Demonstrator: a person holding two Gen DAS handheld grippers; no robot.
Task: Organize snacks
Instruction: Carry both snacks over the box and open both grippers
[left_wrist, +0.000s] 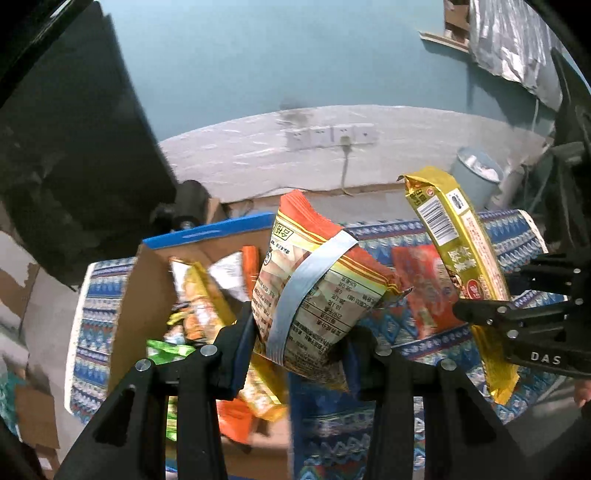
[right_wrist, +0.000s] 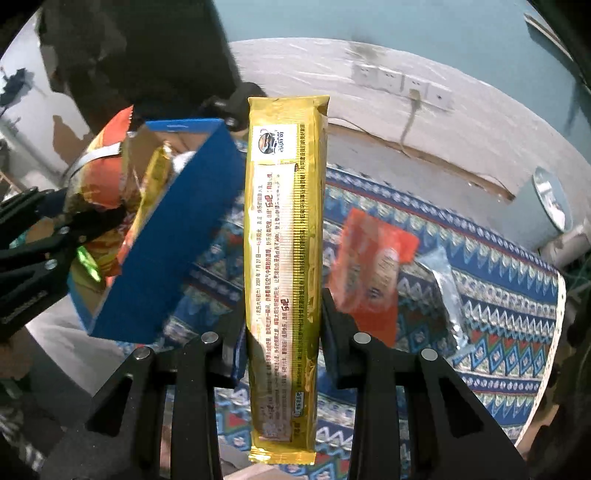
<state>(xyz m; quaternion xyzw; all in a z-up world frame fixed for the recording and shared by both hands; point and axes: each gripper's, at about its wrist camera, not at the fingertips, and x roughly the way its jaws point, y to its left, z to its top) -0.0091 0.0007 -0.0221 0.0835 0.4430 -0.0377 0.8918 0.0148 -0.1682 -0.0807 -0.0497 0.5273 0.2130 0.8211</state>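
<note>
Above the patterned cloth (right_wrist: 498, 295), my left gripper (left_wrist: 299, 332) clamps an orange snack bag (left_wrist: 314, 280) beside the snack-filled box (left_wrist: 140, 295). To its right, my right gripper (right_wrist: 282, 325) grips a long gold packet (right_wrist: 284, 258).

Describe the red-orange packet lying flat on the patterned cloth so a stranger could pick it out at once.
Start at the blue cardboard box full of snacks standing on the patterned cloth. Beyond the long gold packet clamped upright in the right gripper lies the red-orange packet, flat on the cloth. A silver foil packet lies beside it; only this one is red-orange and not held.
</note>
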